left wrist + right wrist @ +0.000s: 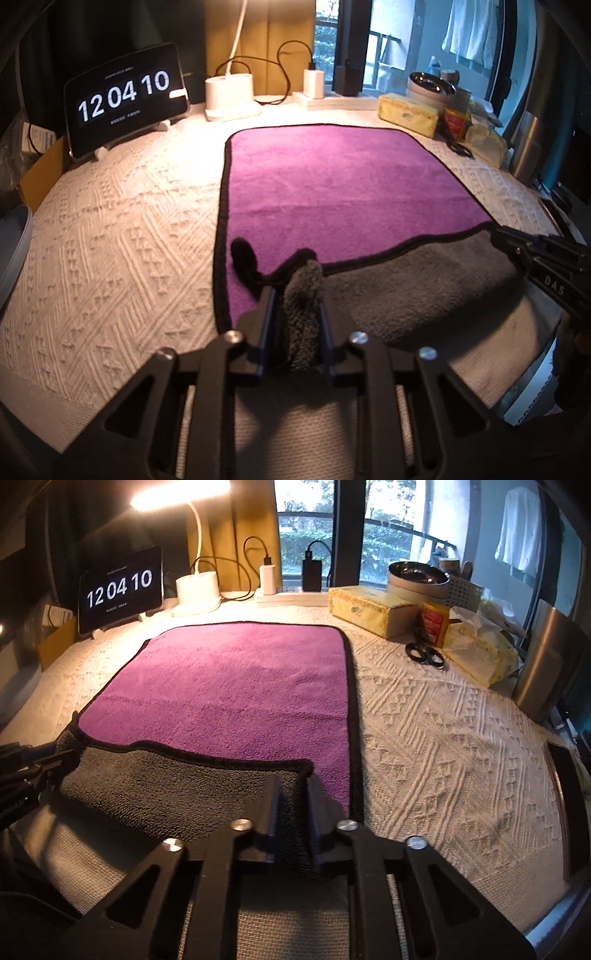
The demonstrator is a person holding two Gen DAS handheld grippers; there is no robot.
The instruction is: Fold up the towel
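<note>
So far only the start of the first fold is made: I have the 2 near corners of the towel [332,177] lifted and turned over, so its grey underside shows as a band across the near end while the purple face beyond lies flat on the white woven tablecloth [110,229]. My left gripper [297,295] is closed on the near left corner, a wad of grey pile bunched up between its fingers, with the black hem curling just ahead of them. My right gripper [293,794] is clamped on the near right corner in the same way, the hemmed corner poking out past the tips. Both corners sit only a little way in from the near edge, so I judge the fold barely begun; the turned edge has yet to be carried to the far hem, near the clock tablet [120,589] and lamp base [195,590], laid down square, and then any second fold made.
</note>
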